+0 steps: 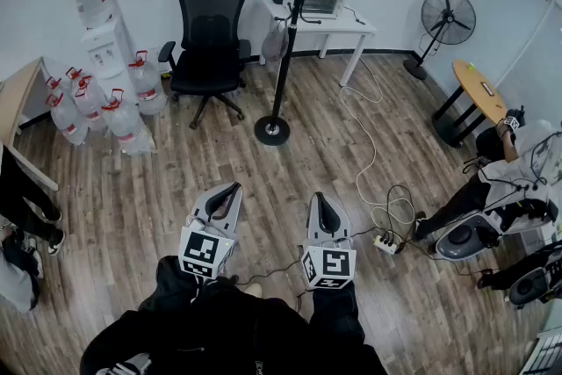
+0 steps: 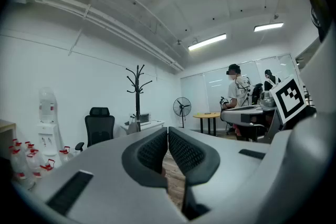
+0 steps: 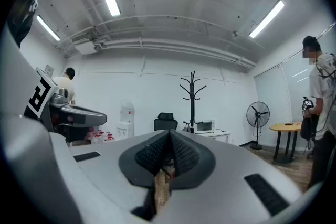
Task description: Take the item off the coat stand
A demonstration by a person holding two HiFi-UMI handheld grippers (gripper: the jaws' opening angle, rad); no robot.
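**Both tongs shut and empty; item on stand**

My left gripper (image 1: 227,192) and right gripper (image 1: 321,201) are held level, side by side. Each has its jaws closed together with nothing between them. The coat stand (image 1: 282,82) is at twelve o'clock from them, well apart across the wood floor (image 1: 176,176). A pale bag (image 1: 275,40) hangs low on its nine o'clock side, untouched.

The wood-plank floor (image 1: 158,189) carries the coat stand (image 1: 272,130), an office chair (image 1: 209,31), water jugs (image 1: 105,110), a pedestal fan (image 1: 448,18) and a power strip (image 1: 386,244).
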